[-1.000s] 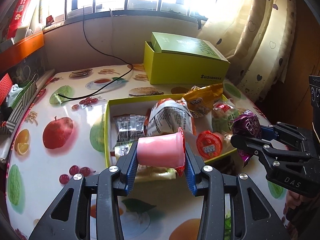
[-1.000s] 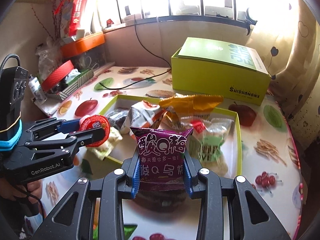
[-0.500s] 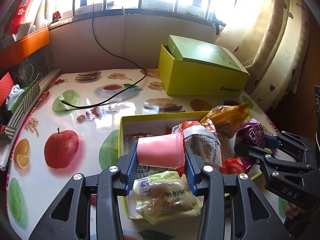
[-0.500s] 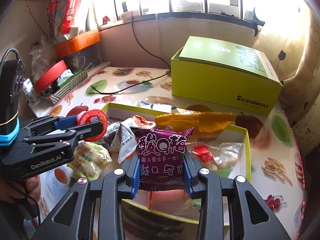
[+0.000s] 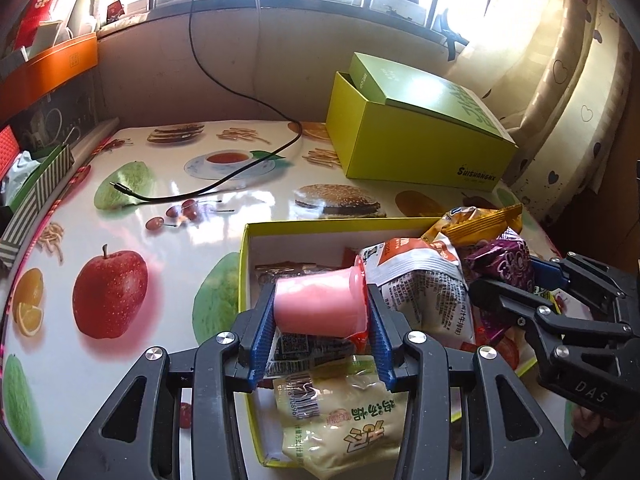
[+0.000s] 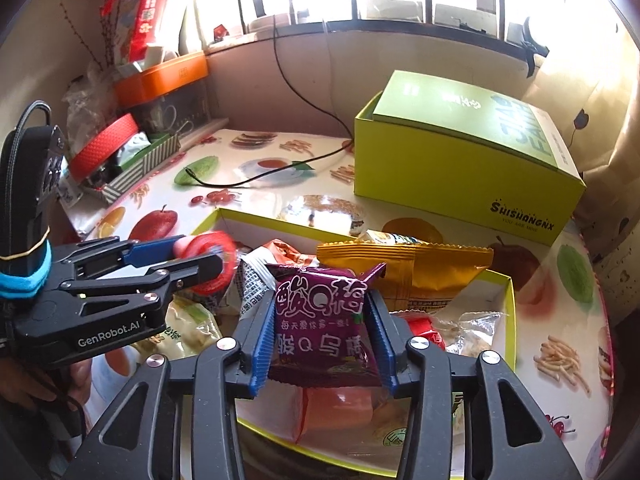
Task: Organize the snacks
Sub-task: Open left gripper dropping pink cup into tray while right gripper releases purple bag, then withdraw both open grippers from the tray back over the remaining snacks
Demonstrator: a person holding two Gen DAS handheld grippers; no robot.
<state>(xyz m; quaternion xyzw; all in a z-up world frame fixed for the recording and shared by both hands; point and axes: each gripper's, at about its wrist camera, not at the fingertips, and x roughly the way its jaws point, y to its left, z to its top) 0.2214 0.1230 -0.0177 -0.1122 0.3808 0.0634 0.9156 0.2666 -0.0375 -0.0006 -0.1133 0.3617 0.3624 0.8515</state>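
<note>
Presently, a pink jelly cup [image 5: 320, 308] is clamped in the left gripper [image 5: 320, 334] at lower centre, above the yellow tray [image 5: 244, 264]. A purple packet [image 6: 322, 320] sits between the right gripper [image 6: 323, 342] jaws, just widened. "SHISHANGNX" is printed on the green box [image 6: 460, 176]; "GenRobot.AI" is read on the left gripper.

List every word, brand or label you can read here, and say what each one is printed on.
"SHISHANGNX" and "YOU ARE MINE": front of the green box.
"GenRobot.AI": body of the left gripper.
"DAS": body of the right gripper.
"酸Q梅": purple packet between the right gripper's fingers.
Large pale letters on the box lid: cut off, unreadable.
Print on the other snack packs and the red package by the window: too small or blurred.
</note>
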